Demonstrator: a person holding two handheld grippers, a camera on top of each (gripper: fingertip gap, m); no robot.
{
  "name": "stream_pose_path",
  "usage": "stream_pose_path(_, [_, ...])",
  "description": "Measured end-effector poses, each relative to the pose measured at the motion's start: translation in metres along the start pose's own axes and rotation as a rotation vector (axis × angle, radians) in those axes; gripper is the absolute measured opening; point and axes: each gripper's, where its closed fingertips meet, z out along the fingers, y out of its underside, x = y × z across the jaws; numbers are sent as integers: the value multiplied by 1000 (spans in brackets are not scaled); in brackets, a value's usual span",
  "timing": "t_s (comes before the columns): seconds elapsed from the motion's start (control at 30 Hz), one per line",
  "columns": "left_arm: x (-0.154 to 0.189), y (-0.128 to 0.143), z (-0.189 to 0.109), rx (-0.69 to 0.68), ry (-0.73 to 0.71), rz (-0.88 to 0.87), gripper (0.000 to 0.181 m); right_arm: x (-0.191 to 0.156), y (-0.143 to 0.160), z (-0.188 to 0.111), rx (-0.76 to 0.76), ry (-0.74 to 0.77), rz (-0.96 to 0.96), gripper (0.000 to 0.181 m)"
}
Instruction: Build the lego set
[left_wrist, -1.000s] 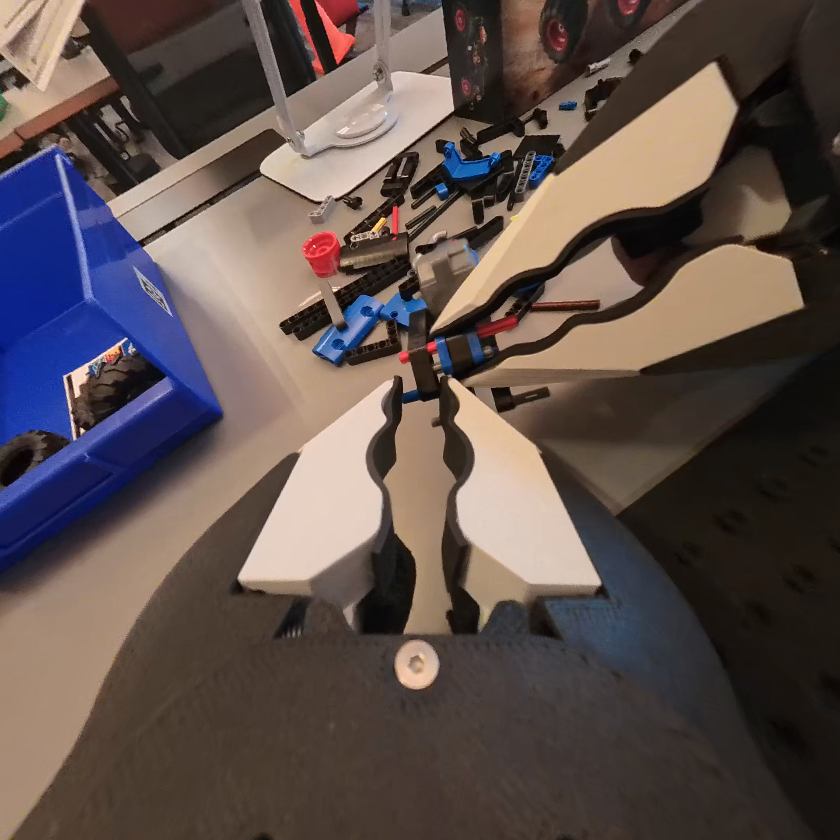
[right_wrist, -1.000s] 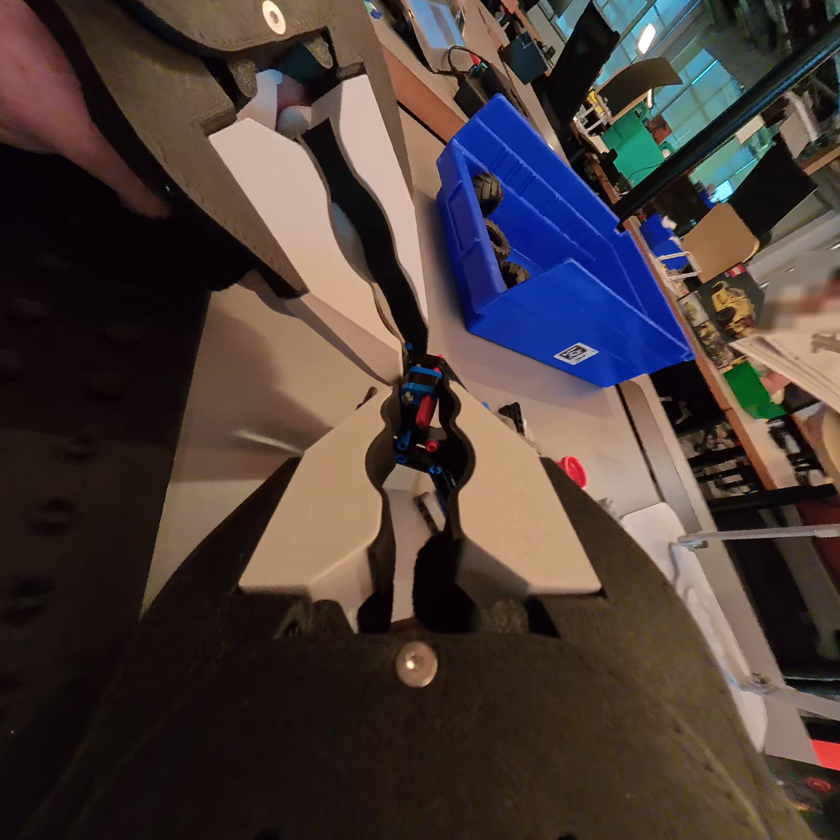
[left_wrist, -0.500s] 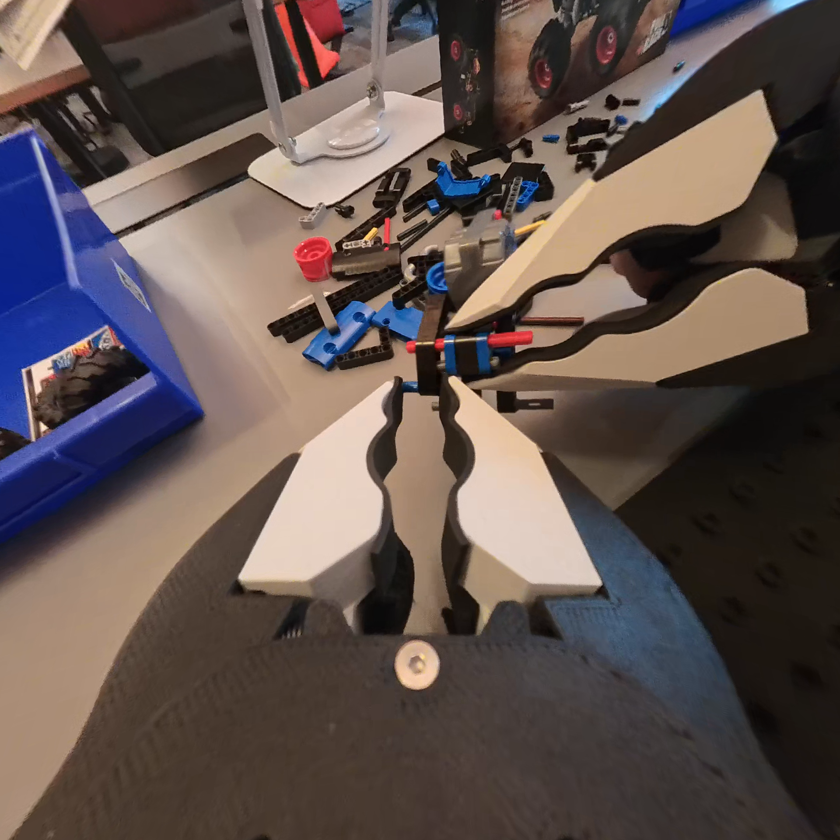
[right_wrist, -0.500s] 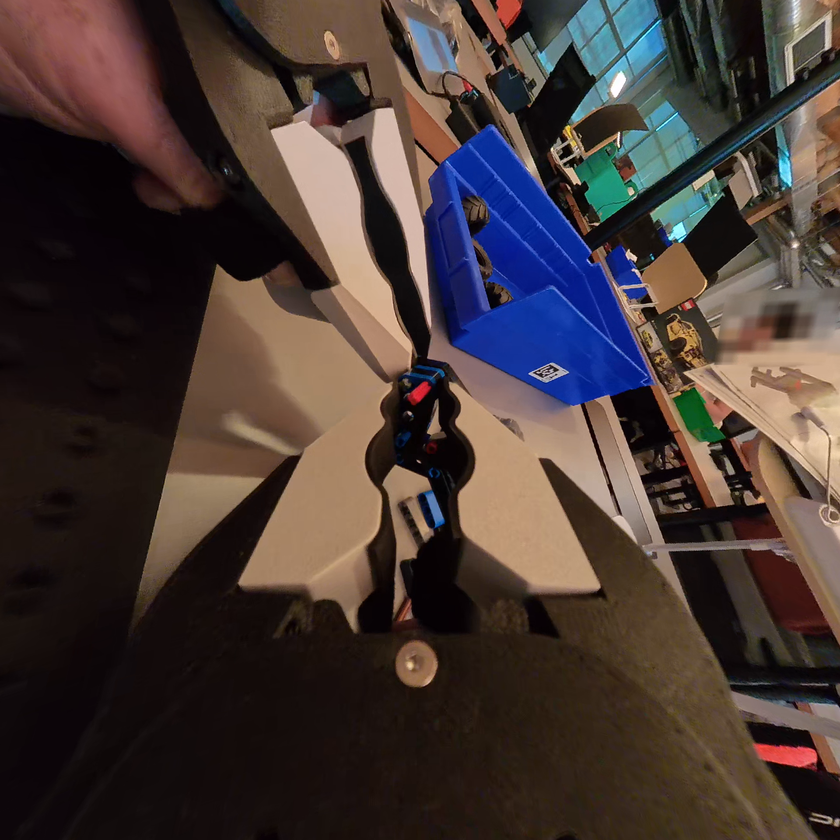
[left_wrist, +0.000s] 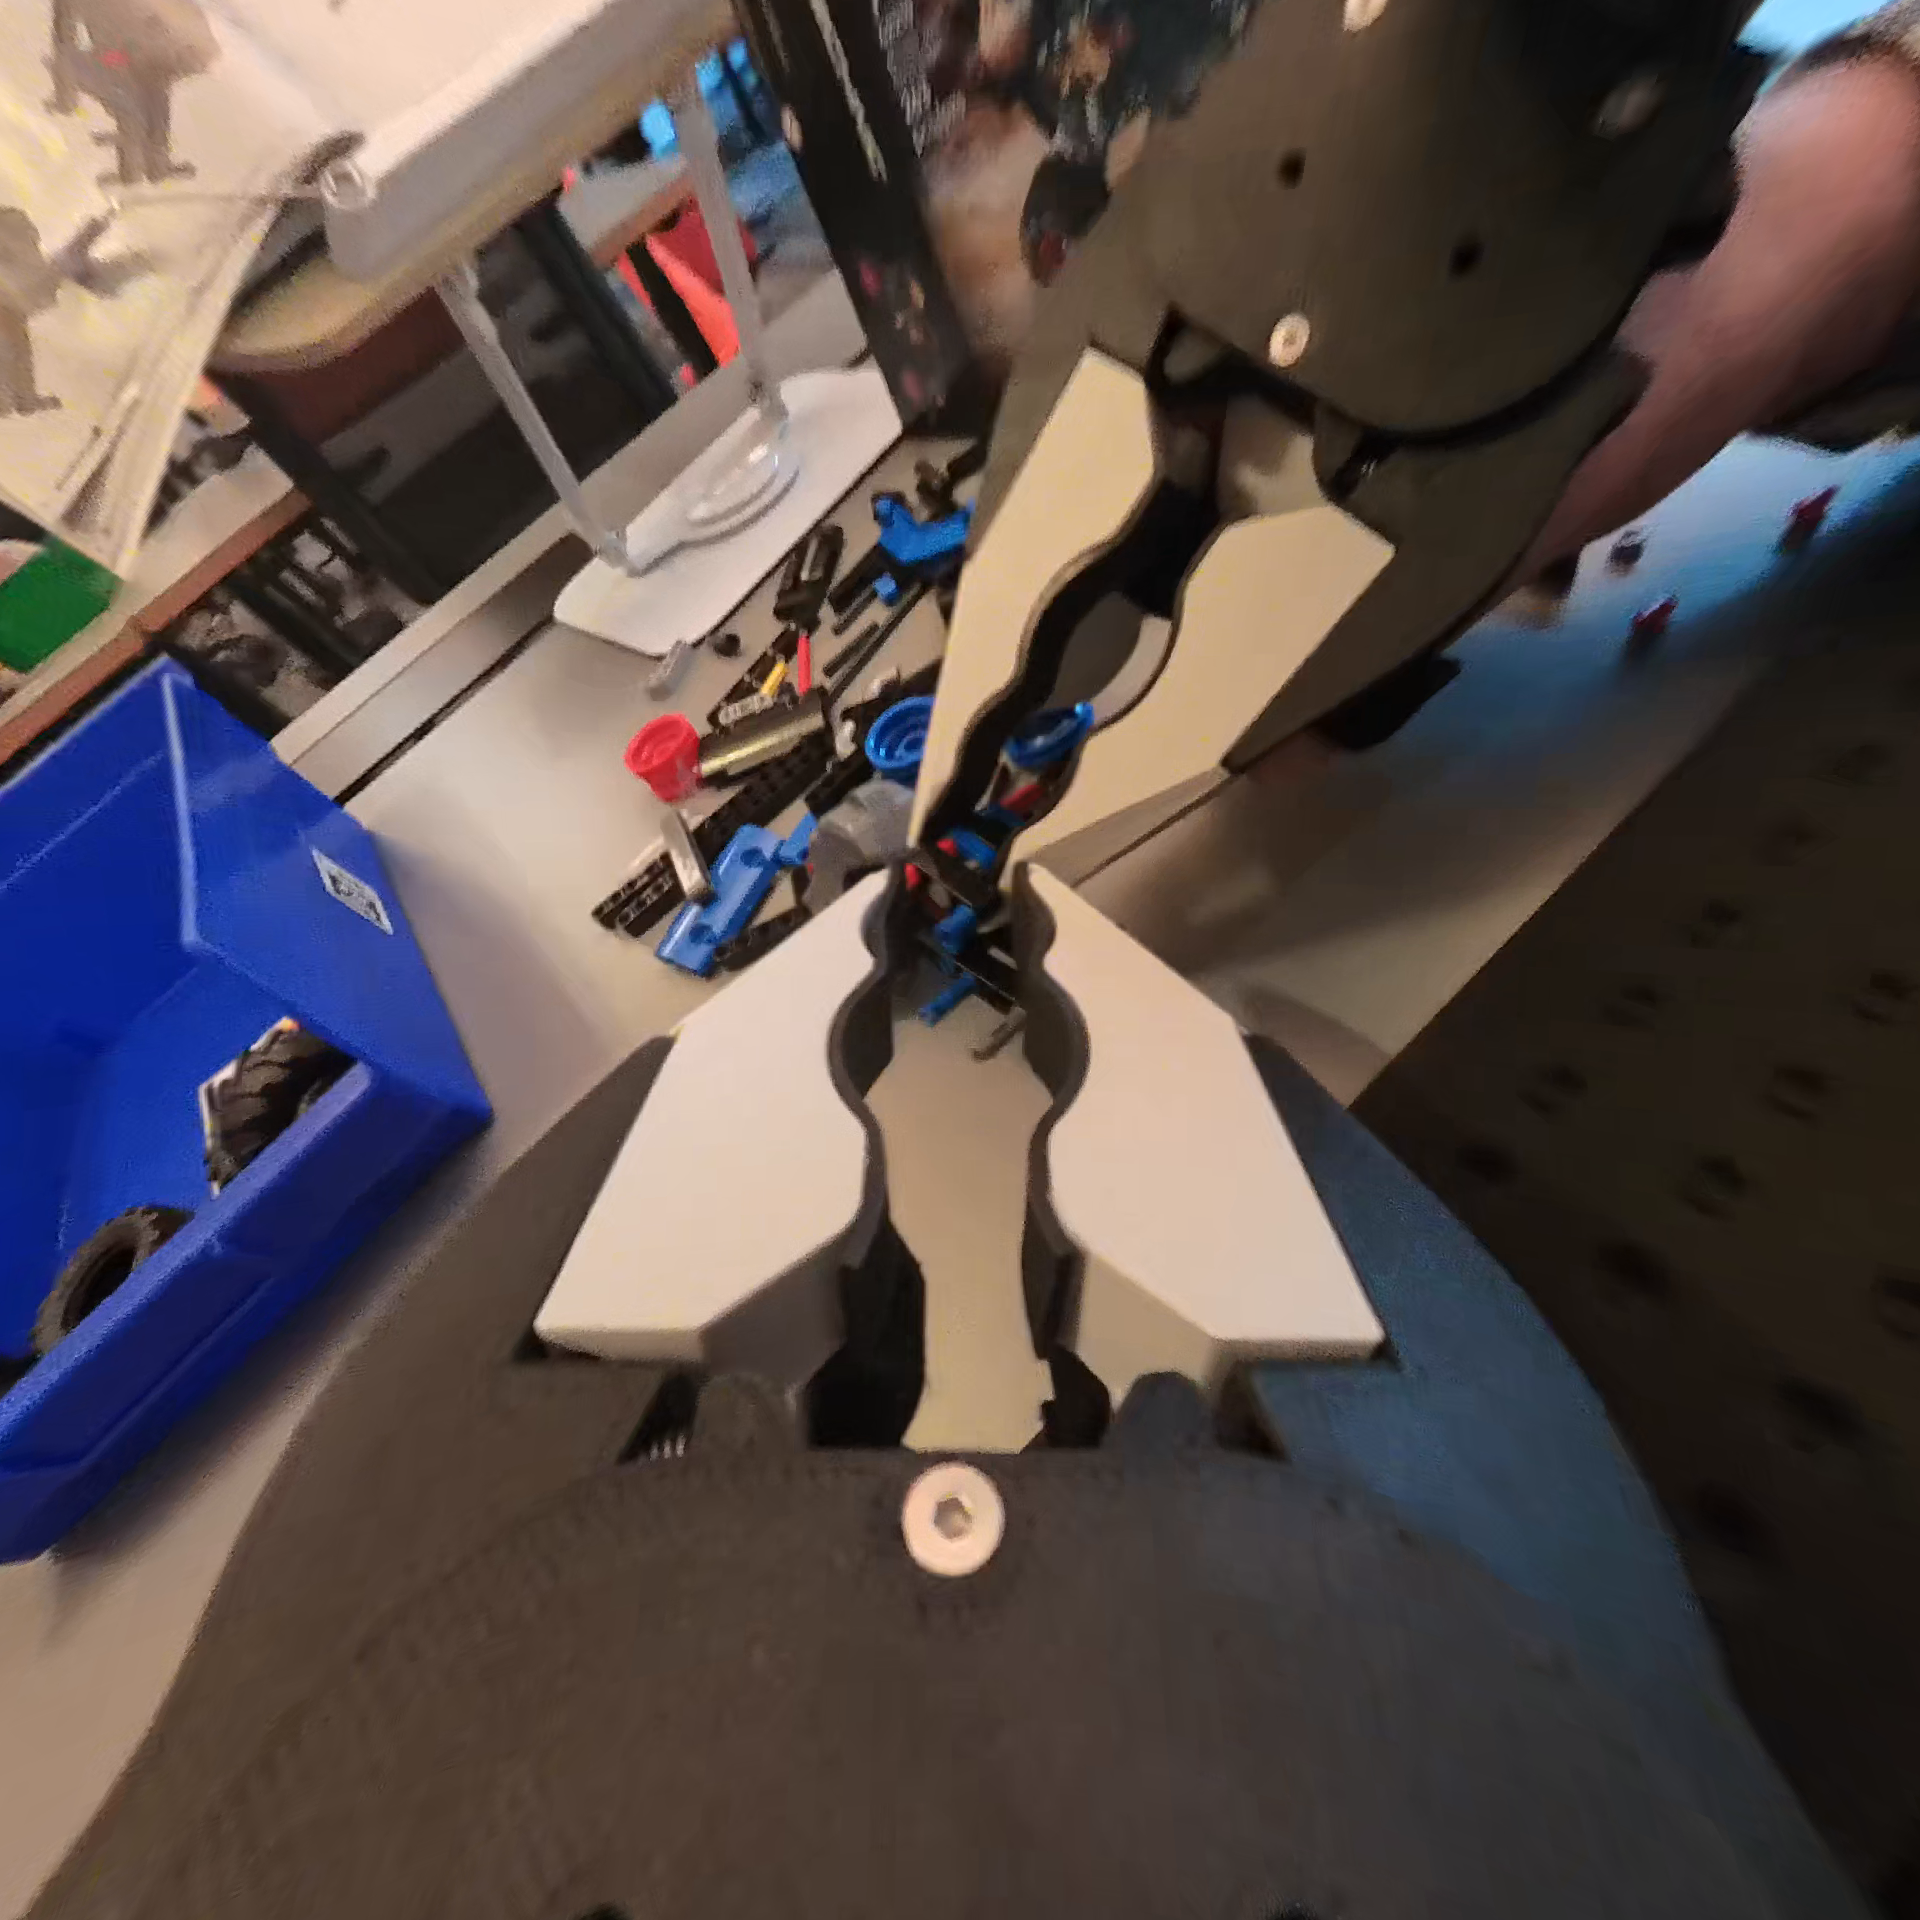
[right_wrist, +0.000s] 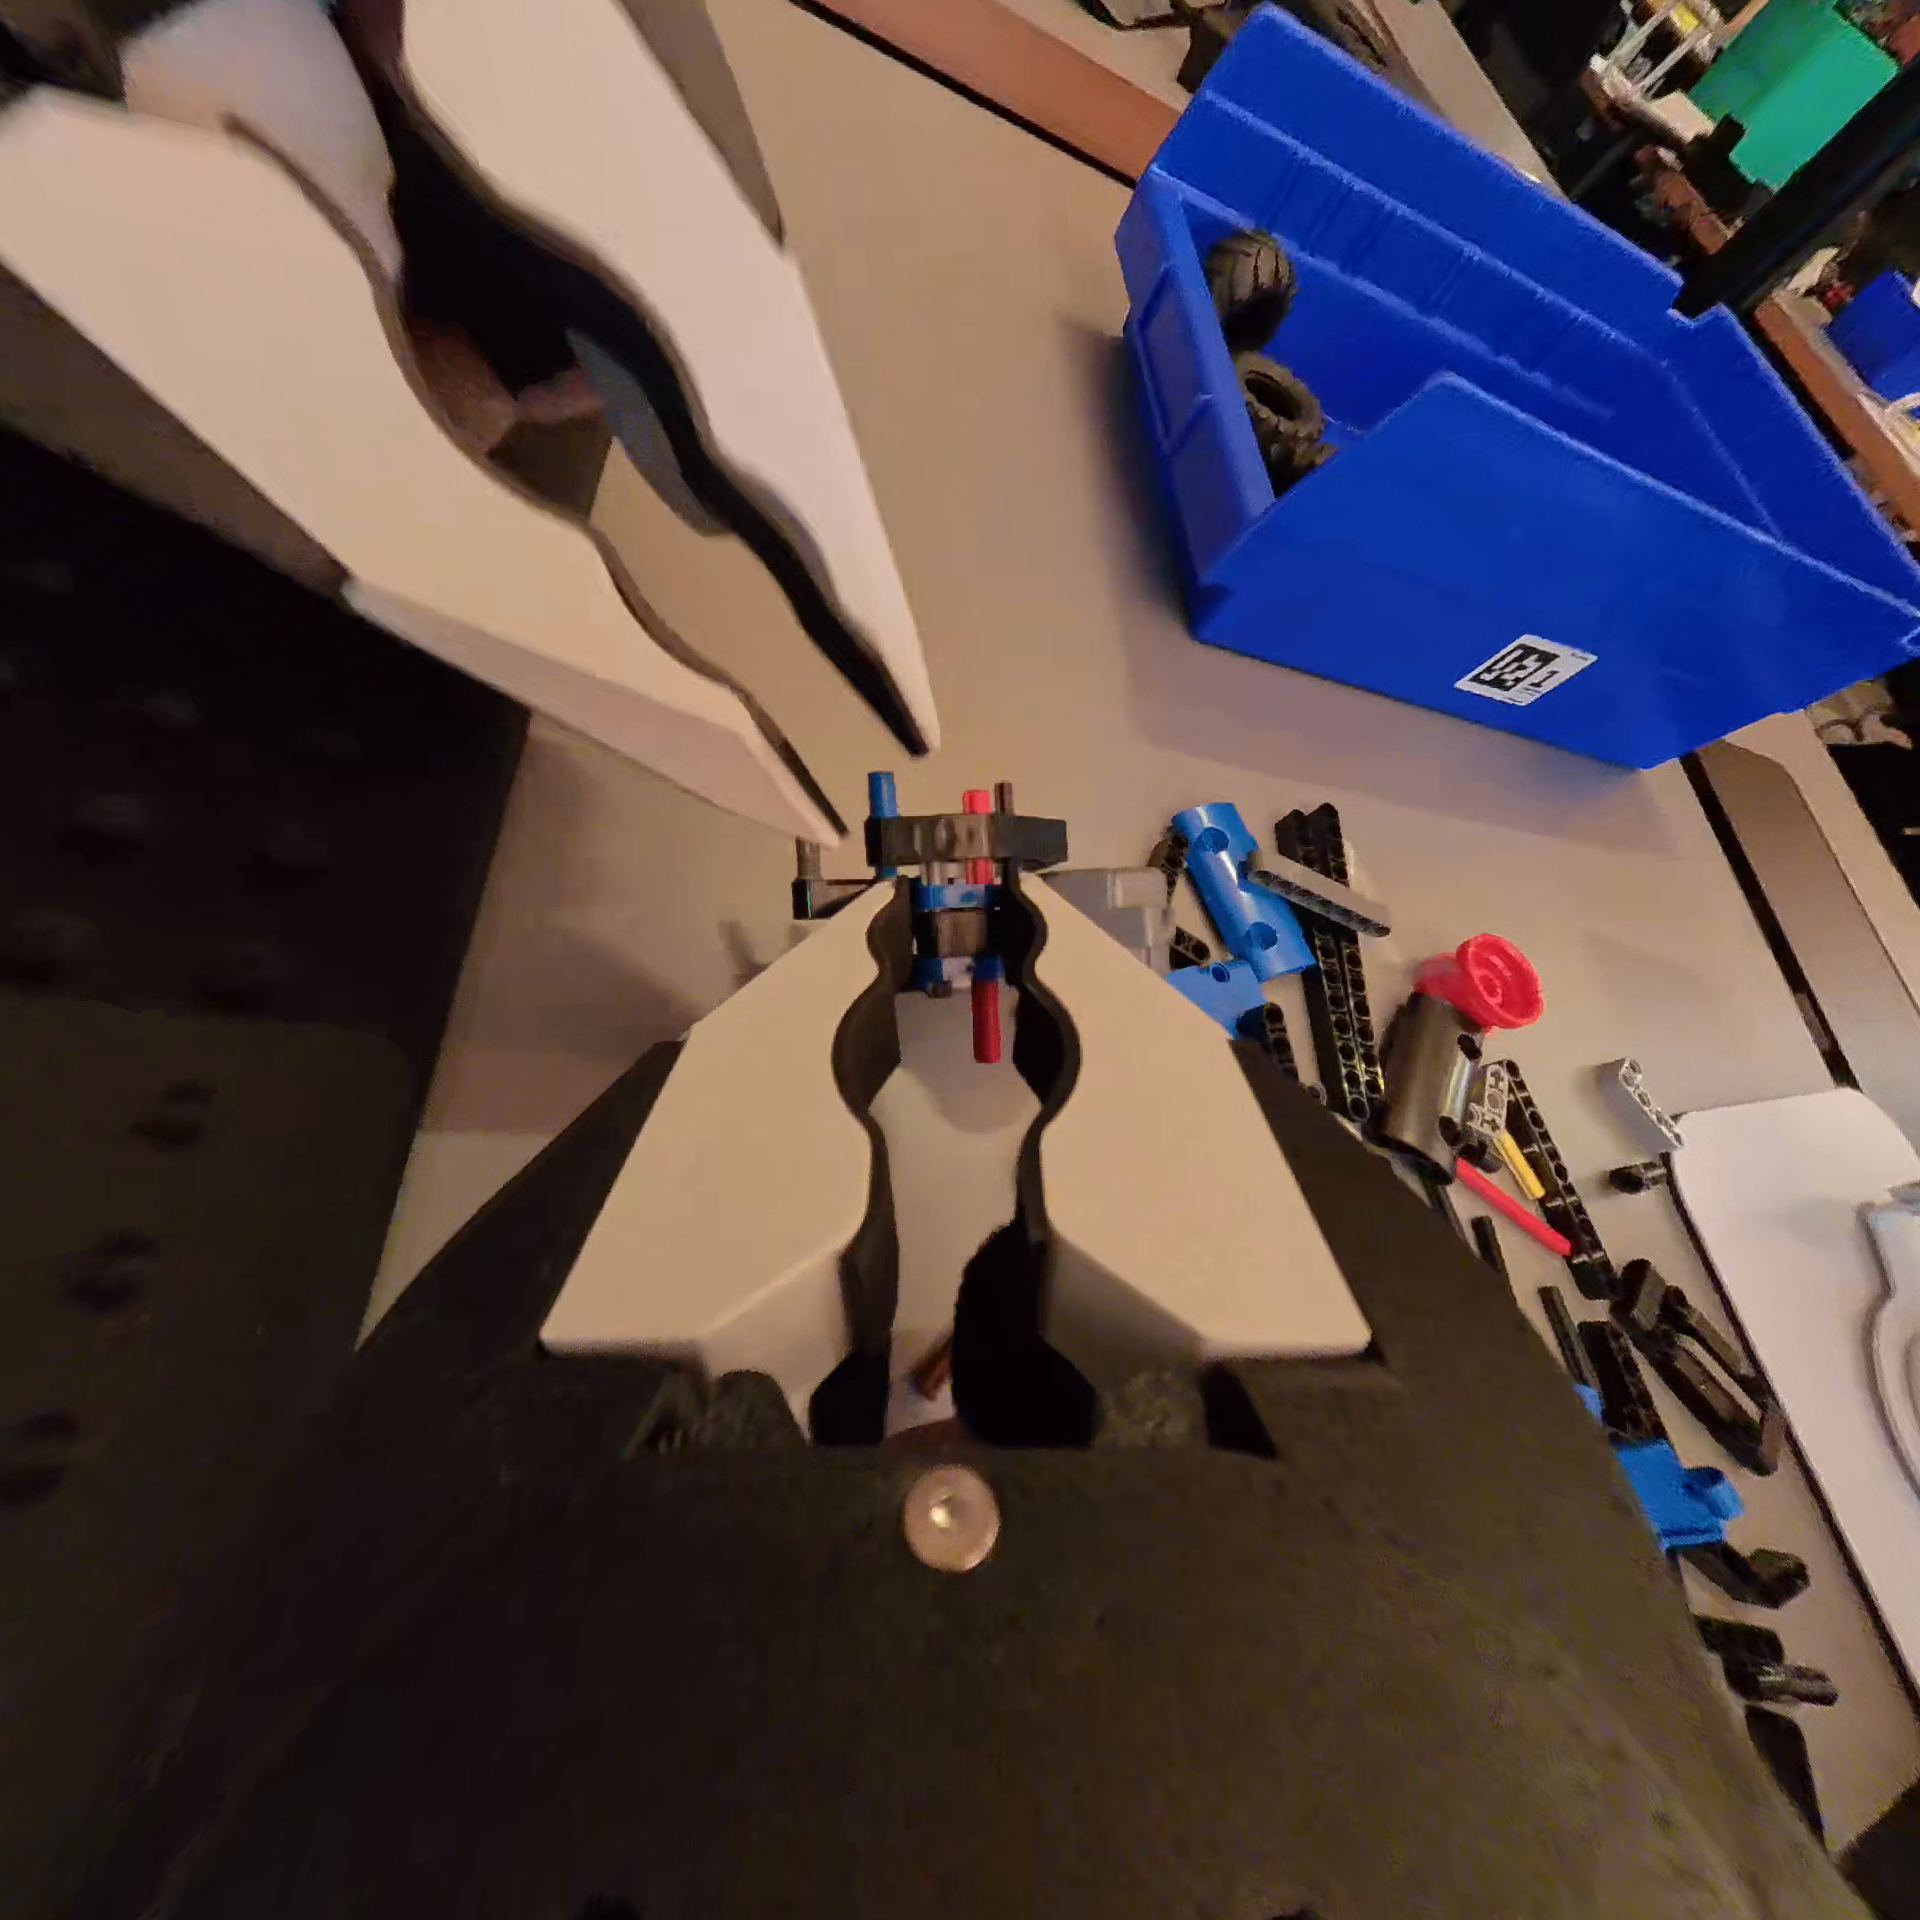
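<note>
Above the bench's (right_wrist: 1039, 436) near edge, your right gripper (right_wrist: 951, 902) pinches a small sub-assembly (right_wrist: 961, 868); the left gripper's (right_wrist: 883, 784) jaws sit nearly closed beside it. Loose parts (right_wrist: 1351, 997) and binned tyres (right_wrist: 1273, 400) suggest you're early.

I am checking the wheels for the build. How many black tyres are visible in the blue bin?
2 black tyres, both in the blue bin: one near its far end, one closer to its labelled front wall. The wall may hide more.

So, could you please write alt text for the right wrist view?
The right gripper grips a small black, blue and red lego assembly above a grey table. The left gripper's fingers sit beside it; loose lego parts and a blue bin lie rightward.
</note>
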Motion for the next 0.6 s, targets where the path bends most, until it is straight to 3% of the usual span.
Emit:
stream_pose_path(0.17, [-1, 8, 3, -11, 132, 49, 53, -7, 0, -6, 42, -72, -43, 14])
stream_pose_path(0.27, [10, 11, 12, -12, 202, 145, 61, -16, -1, -10, 80, -127, -69, 14])
stream_pose_path(0.37, [18, 22, 22, -75, 253, 214, 58, -20, -3, -13, 117, -170, -69, 14])
stream_pose_path(0.43, [14, 20, 23, -63, 254, 227, 40, -18, 1, -15, 119, -177, -62, 14])
stream_pose_path(0.6, [15, 21, 24, -53, 245, 265, 36, -17, 5, -18, 110, -186, -62, 14])
